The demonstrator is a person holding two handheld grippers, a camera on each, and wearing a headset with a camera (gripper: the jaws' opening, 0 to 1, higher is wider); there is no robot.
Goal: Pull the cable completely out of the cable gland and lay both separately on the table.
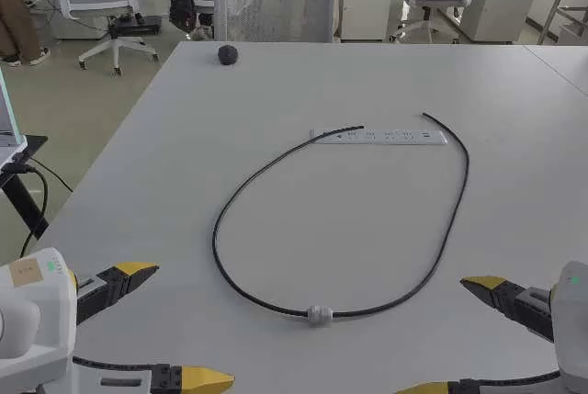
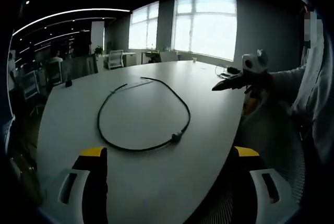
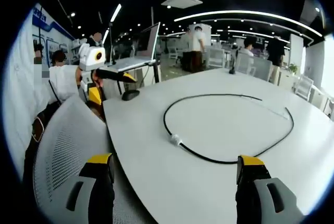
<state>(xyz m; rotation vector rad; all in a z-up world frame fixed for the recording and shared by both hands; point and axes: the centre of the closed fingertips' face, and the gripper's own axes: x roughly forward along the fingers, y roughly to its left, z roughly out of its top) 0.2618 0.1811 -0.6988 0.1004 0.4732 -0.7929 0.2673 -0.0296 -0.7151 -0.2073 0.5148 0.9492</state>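
Black cable (image 1: 215,238) lay in an open loop on the white table (image 1: 367,219), threaded through the grey cable gland (image 1: 319,314) on the loop's near side. Left gripper (image 1: 184,325) and right gripper (image 1: 439,334) sat at the near edge, jaws wide, holding nothing, clear of the cable.

My left gripper (image 1: 193,323) and right gripper (image 1: 432,334) are white, with black jaws tipped yellow. Black cable (image 1: 214,233), pale grey cable gland (image 1: 319,314), plain white table (image 1: 367,219), white power strip (image 1: 381,137), grey mesh chair (image 1: 276,4).
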